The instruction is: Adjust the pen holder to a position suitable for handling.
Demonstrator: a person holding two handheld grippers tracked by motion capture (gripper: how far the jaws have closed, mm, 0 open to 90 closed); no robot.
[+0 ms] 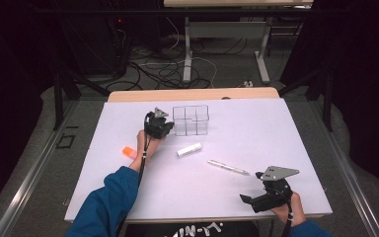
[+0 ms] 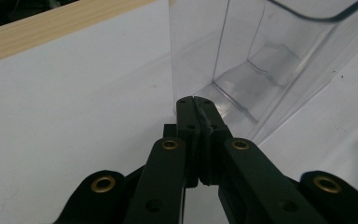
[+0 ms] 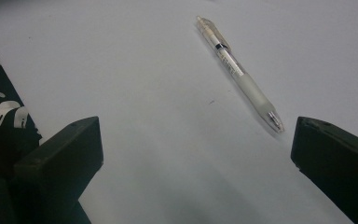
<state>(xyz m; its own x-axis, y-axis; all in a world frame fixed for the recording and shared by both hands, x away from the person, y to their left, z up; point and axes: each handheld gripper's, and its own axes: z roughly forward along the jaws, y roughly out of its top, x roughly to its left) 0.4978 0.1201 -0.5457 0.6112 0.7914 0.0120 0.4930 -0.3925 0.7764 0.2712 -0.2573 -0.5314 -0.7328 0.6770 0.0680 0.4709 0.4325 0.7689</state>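
Note:
My left gripper (image 1: 164, 129) is at the left side of a clear divided box (image 1: 191, 120) at the back of the white table. In the left gripper view its jaws (image 2: 194, 100) are pressed together, nothing visible between them, with the tips right at the box's (image 2: 261, 60) near bottom corner. Near the table's front right, my right gripper (image 1: 250, 190) stands wide open, pointing left. A white and clear pen (image 3: 240, 72) lies on the table ahead of its jaws (image 3: 193, 135), nearer the right fingertip (image 3: 307, 135); the same pen (image 1: 228, 167) lies mid-table.
A short white stick-shaped object (image 1: 189, 149) lies between the box and the pen. A small orange item (image 1: 129, 152) sits left of my left forearm's blue sleeve (image 1: 109, 197). The table's wooden far edge (image 1: 192, 94) runs behind the box.

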